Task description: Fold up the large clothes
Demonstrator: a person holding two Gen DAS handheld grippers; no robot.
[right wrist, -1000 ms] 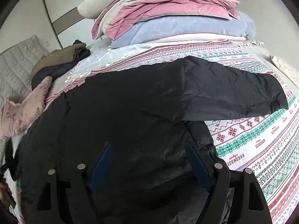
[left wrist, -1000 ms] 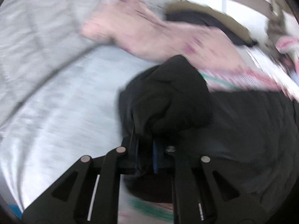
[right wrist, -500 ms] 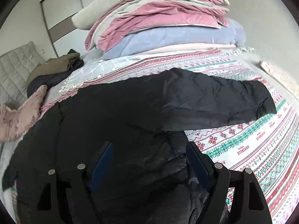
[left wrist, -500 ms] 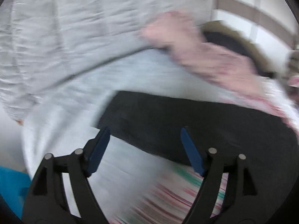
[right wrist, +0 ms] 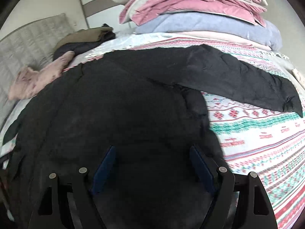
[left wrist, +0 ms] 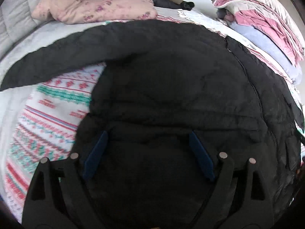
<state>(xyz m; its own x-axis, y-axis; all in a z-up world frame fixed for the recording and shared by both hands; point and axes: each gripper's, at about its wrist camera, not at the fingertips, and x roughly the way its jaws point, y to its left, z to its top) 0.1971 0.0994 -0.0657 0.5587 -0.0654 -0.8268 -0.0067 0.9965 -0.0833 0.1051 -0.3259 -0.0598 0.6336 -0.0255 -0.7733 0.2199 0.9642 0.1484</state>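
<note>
A large black padded jacket [left wrist: 171,76] lies spread on the bed, front up, with its zipper running down the right side in the left wrist view. One sleeve [left wrist: 57,57] stretches out to the left. The other sleeve [right wrist: 238,76] stretches out to the right in the right wrist view. My left gripper [left wrist: 148,135] hangs over the jacket's body; its jaws are opening, with only flat cloth below and nothing pinched. My right gripper [right wrist: 152,148] stands open above the jacket [right wrist: 124,105] too, holding nothing.
A patterned white, red and green blanket [left wrist: 53,114] covers the bed under the jacket. A pink floral garment [left wrist: 91,7] and a dark and olive clothes pile [right wrist: 83,40] lie at the far side. Folded bedding [right wrist: 200,9] is stacked high at the back right.
My left gripper let go of the black sleeve end, opened wide and swung across to the jacket's body. My right gripper sank closer to the jacket.
</note>
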